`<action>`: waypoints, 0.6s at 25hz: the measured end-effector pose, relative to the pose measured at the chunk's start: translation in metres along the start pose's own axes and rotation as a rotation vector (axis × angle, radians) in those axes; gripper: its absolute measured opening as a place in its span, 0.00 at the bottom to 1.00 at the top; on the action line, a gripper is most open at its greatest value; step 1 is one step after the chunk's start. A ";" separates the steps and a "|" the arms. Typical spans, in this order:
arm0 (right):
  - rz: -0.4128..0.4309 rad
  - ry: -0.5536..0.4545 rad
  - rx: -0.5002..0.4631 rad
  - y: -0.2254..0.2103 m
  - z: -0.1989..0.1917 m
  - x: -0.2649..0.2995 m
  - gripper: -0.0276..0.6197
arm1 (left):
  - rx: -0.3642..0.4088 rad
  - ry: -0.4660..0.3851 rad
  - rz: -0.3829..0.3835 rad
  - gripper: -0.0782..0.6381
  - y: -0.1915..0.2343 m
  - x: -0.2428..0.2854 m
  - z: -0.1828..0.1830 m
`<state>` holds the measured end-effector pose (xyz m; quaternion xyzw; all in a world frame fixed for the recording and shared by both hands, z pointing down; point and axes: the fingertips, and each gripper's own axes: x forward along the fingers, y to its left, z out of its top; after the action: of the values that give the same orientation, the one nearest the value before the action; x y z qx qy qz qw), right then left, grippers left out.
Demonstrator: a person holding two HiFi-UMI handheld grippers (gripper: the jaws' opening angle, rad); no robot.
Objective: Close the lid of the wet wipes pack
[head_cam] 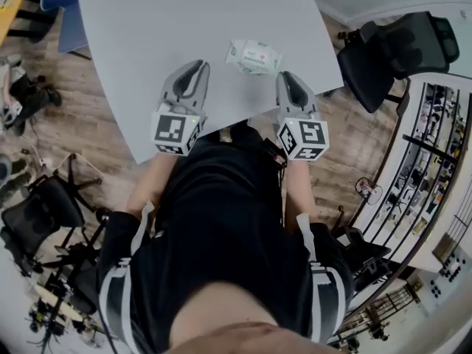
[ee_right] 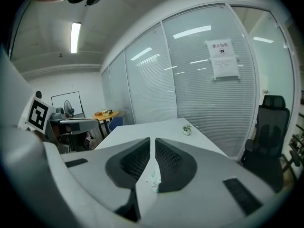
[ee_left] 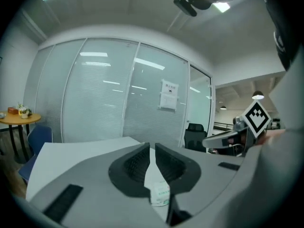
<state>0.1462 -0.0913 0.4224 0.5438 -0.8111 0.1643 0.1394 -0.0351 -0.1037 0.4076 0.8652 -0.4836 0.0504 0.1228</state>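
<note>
Head view shows the wet wipes pack (head_cam: pixel 254 56) lying on the grey table (head_cam: pixel 147 35), on its near half. It lies farther away than both grippers, and down below them. The pack sits between the two, but closer to the right gripper (head_cam: pixel 286 75) than to the left gripper (head_cam: pixel 198 65). Its long side runs from left to right, a little tilted.

Both grippers are held up in the air over the near edge of the table, pointing toward the far side. To reach the pack, I think the right one has the shorter way to go: forward, down and a bit to the left.

Left gripper view has its jaws almost together, with just a thin gap and nothing held (the pack (ee_left: pixel 160 194) peeks out low down, under the gap). Right gripper view is the same: a thin gap, nothing in it, and the pack (ee_right: pixel 153 179) showing below.

The pack is white and soft-looking, with green print on top and a tiny red mark. I cannot tell from here if the lid is up or down.
</note>
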 end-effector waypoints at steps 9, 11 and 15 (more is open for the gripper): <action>0.053 -0.111 0.020 -0.008 0.028 -0.030 0.11 | 0.021 -0.083 0.044 0.18 -0.038 -0.008 0.031; 0.066 -0.122 0.015 -0.012 0.033 -0.035 0.11 | 0.012 -0.089 0.054 0.18 -0.045 -0.006 0.032; 0.086 -0.128 0.013 -0.024 0.037 -0.041 0.10 | 0.016 -0.093 0.062 0.18 -0.059 0.002 0.033</action>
<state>0.1822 -0.0808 0.3753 0.5189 -0.8397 0.1404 0.0765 0.0154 -0.0845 0.3661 0.8522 -0.5148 0.0177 0.0915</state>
